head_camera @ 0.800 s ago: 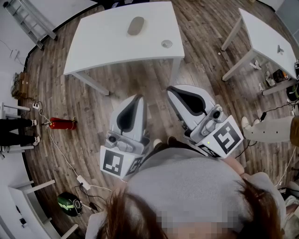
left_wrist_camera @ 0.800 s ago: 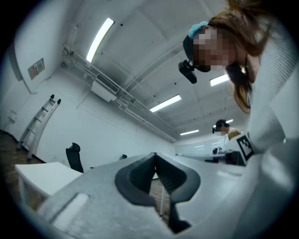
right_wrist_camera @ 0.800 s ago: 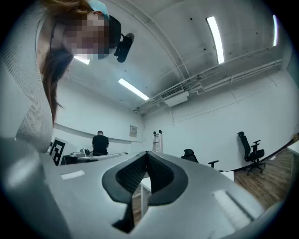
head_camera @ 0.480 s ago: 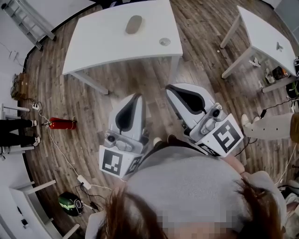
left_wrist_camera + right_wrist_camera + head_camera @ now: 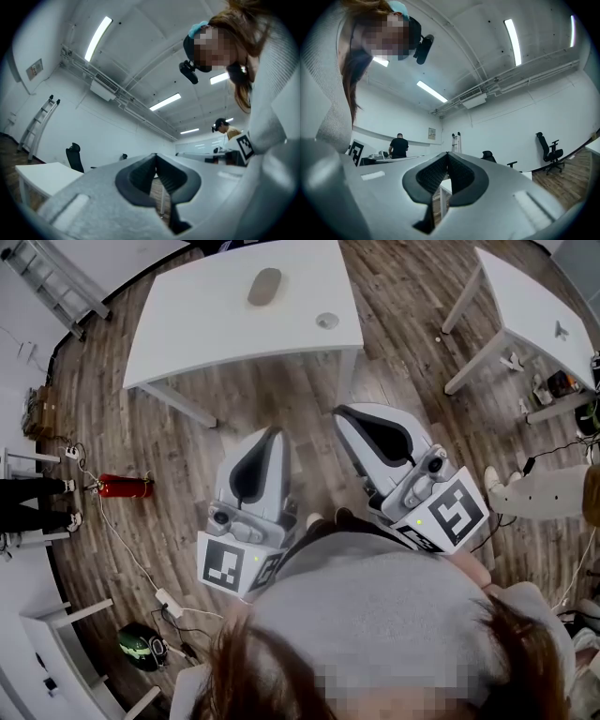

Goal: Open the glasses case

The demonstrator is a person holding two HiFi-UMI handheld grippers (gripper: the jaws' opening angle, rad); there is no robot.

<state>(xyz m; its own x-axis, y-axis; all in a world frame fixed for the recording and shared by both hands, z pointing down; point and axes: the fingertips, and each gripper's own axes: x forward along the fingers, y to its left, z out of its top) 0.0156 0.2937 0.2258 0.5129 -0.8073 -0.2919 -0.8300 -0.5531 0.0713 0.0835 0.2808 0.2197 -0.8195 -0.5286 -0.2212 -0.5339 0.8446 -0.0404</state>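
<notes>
Little has shifted since the earlier frames: the white table [image 5: 206, 324] and the glasses case [image 5: 264, 287] on it sit slightly higher in the head view, and both tools hang much as before. The left gripper [image 5: 274, 433] is closed on nothing, and so is the right gripper [image 5: 340, 412]. Both are well short of the case. I'd step close and part the jaws first, then pin the base with one and lift the lid with the other.
</notes>
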